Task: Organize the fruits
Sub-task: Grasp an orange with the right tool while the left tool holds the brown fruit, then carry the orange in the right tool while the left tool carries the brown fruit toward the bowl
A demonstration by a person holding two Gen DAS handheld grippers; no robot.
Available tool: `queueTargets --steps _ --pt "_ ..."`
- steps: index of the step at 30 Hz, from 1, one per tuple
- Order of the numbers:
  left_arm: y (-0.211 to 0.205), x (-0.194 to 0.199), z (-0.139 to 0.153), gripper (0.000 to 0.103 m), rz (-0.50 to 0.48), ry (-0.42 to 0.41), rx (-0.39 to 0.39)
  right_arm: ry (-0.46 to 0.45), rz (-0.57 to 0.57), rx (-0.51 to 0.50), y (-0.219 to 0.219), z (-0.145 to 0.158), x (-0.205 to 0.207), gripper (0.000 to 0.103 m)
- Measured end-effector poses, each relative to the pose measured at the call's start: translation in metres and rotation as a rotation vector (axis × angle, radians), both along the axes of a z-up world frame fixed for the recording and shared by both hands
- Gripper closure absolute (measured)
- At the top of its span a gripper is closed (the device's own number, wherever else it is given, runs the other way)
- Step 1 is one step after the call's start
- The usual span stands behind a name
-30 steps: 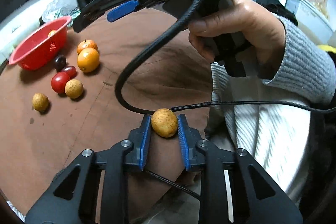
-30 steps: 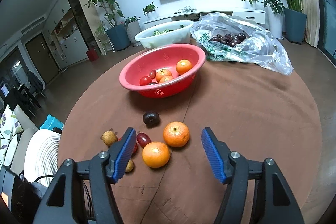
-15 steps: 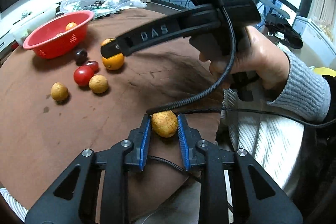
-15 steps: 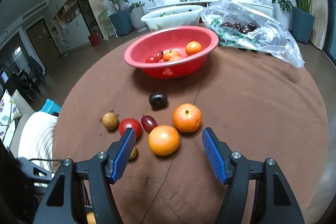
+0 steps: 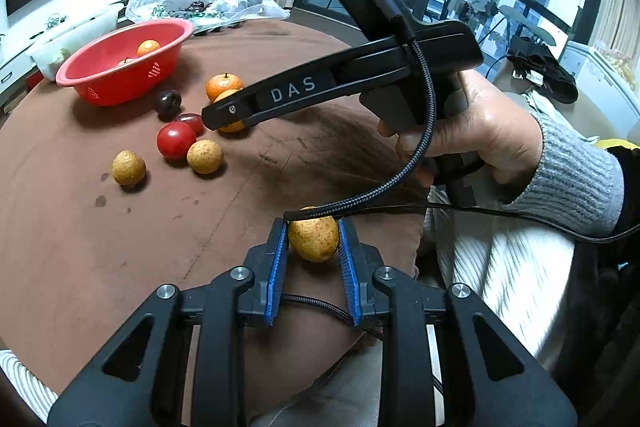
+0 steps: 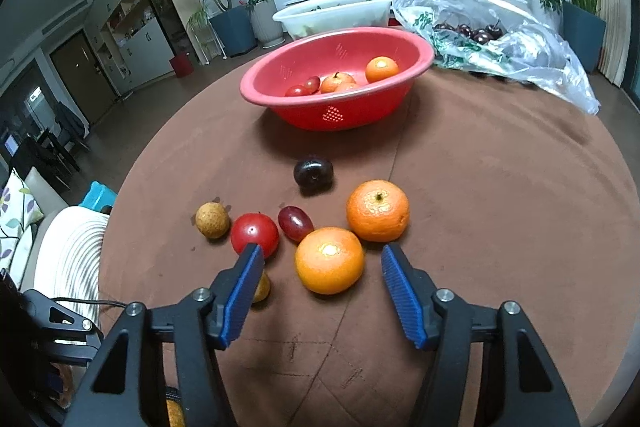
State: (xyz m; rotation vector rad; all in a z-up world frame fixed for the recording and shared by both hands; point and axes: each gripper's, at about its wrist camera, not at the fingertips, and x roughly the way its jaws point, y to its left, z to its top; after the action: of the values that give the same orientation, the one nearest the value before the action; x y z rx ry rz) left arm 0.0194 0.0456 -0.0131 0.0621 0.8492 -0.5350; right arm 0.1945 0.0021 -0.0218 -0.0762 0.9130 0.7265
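My left gripper [image 5: 313,242] is shut on a tan longan [image 5: 313,239], held above the near edge of the brown table [image 5: 120,227]. My right gripper [image 6: 322,267] is open, its jaws on either side of the near orange [image 6: 329,259]. Behind it lie a second orange [image 6: 378,209], a red grape [image 6: 295,223], a red tomato [image 6: 254,234], a tan longan [image 6: 212,219] and a dark plum [image 6: 313,172]. Another longan [image 6: 262,286] is partly hidden behind the left finger. A red basket [image 6: 336,107] at the far side holds several fruits.
A white tub [image 6: 332,13] and a clear plastic bag of dark cherries [image 6: 492,31] lie behind the basket. In the left wrist view the right gripper's black body [image 5: 340,83] and cable [image 5: 400,179] cross above the table.
The right gripper has moved forward and down toward the fruit cluster, so the near orange now sits between its open jaws. The left gripper still holds the longan and has swung to face the basket.
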Motion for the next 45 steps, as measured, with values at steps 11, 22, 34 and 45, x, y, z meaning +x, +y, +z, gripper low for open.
queueTargets --steps 11,22,34,45 --pt "0.002 -0.003 0.001 0.079 0.005 0.007 -0.014 0.101 -0.026 0.079 -0.01 -0.009 0.011 0.063" --pt "0.017 -0.006 0.01 0.079 0.038 0.007 -0.045 0.209 -0.056 0.236 -0.033 -0.01 0.022 0.063" --pt "0.057 0.014 0.031 0.079 0.128 -0.031 -0.077 0.233 -0.073 0.338 -0.044 0.002 0.025 0.063" --pt "0.095 0.059 0.056 0.079 0.218 -0.07 -0.119 0.207 -0.082 0.377 -0.052 0.024 0.04 0.063"
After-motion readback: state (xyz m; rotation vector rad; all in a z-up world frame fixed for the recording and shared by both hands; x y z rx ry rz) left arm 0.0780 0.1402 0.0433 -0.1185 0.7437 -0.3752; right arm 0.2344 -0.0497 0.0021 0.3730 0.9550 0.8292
